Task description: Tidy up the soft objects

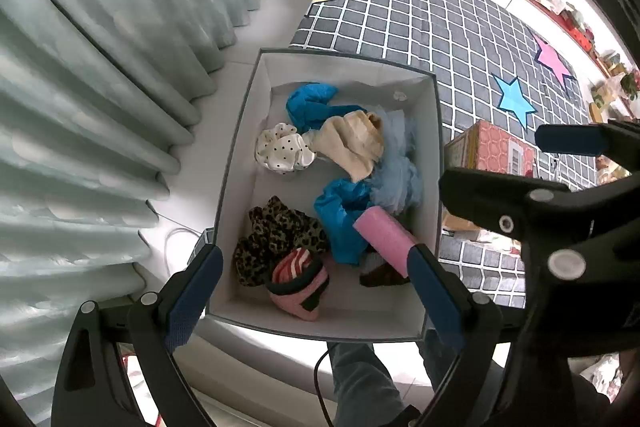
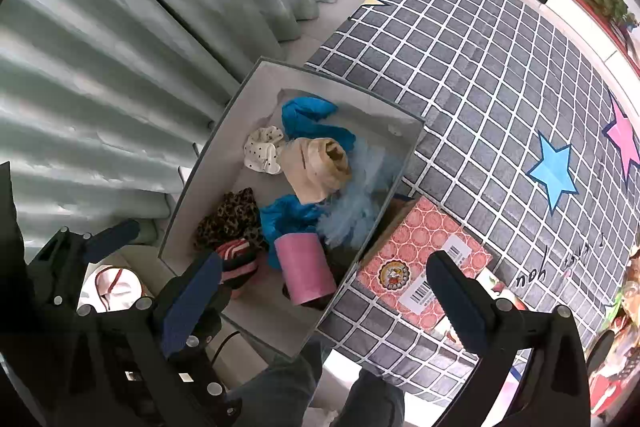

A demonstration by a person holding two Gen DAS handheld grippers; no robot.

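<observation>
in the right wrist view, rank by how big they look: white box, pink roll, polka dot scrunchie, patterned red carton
1. white box
2. patterned red carton
3. pink roll, though it lies nearer the camera
4. polka dot scrunchie

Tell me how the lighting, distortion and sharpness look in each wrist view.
Left wrist view: strong fisheye bend in the curtain, dark vignetted corners, blown-out white shelf at upper right, box contents sharp. Right wrist view: same barrel warp curving the checked bedspread, bright glare at right edge, box interior evenly lit, no motion blur.
</observation>
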